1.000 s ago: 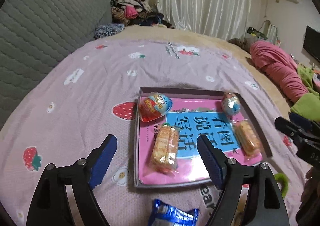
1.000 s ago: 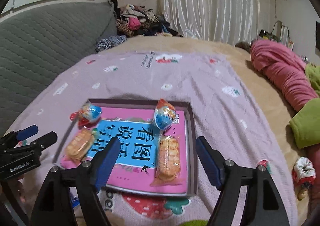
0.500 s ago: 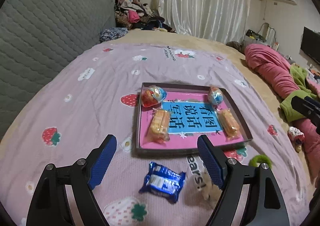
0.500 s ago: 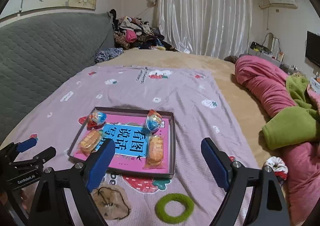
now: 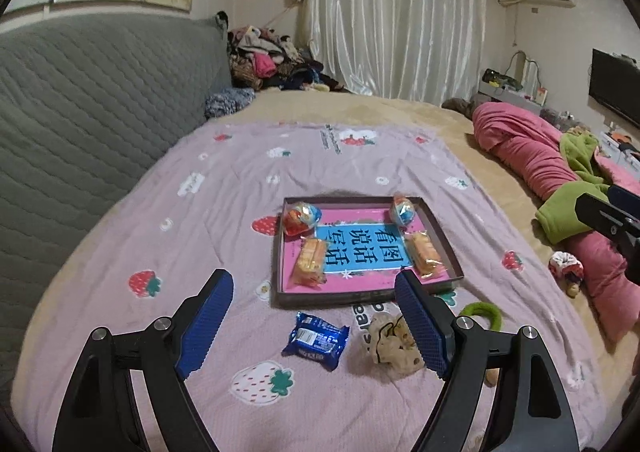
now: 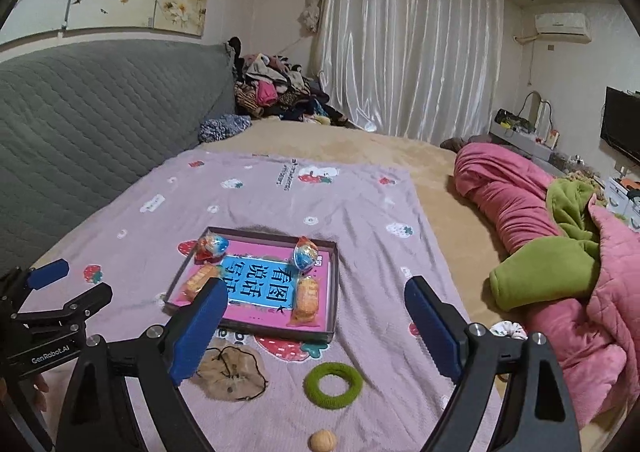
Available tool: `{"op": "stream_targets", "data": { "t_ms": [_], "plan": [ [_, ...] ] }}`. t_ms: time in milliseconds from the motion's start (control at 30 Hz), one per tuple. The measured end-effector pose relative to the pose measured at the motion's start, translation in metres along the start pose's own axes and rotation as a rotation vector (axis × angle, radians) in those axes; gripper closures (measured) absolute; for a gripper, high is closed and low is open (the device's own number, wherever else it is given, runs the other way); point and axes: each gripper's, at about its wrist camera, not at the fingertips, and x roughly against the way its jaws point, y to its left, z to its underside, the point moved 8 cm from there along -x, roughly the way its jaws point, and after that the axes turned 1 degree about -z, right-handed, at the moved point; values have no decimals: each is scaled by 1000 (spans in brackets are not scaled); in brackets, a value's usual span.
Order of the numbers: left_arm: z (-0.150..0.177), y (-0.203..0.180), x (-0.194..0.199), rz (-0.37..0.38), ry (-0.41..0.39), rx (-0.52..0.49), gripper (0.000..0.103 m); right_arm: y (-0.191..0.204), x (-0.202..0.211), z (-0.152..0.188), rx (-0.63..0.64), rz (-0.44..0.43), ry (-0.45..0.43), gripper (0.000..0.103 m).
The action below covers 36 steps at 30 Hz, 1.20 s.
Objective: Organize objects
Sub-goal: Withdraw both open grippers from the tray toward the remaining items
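Note:
A shallow box tray (image 5: 446, 245) (image 6: 334, 284) with a pink and blue printed floor lies on the purple blanket. It holds two foil egg sweets (image 5: 302, 214) (image 5: 403, 209) and two orange cracker packs (image 5: 310, 261) (image 5: 426, 253). A blue snack pack (image 5: 317, 340), a beige drawstring pouch (image 6: 232, 370), a green ring (image 6: 333, 379) and a small walnut-like ball (image 6: 323, 441) lie in front of the tray. My left gripper (image 5: 316, 318) is open and empty above the blue pack. My right gripper (image 6: 316, 322) is open and empty, back from the tray.
A grey quilted headboard (image 5: 80, 100) runs along the left. Pink and green bedding (image 6: 560, 252) is heaped on the right, with a small patterned scrunchie (image 5: 566, 270) beside it. Clothes (image 6: 272, 88) are piled at the far end by the curtain.
Both grippers have pulled back and up from the tray, which now looks smaller. The blue pack, pouch, green ring and ball have come into view. Both grippers stay open.

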Motion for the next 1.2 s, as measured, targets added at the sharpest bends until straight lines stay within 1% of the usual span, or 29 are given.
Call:
{"op": "stream_targets", "data": {
  "t_ms": [67,133,367,500,800,933,1200],
  "plan": [
    [-2,0,13,-3,-9,1,19,-2,13,-2,-3,2,-9,9],
    [-1,0,24,-8,-17,-6,19,-3,21,-3,-9,-2,-14,8],
    [4,5,54,-31,-29,-8,19,0,52,2,-26,-17,-24,8],
    [10,8,66,-24,-28,4,19,6,62,7,-22,-25,-23,8],
    [29,3,72,-37,9,-40,19,16,71,24,-9,-27,-2,8],
    [34,-1,78,-35,7,-46,19,14,73,32,-20,-32,6,8],
    [46,-10,79,-20,19,-46,19,6,80,53,-26,-16,26,8]
  ]
}}
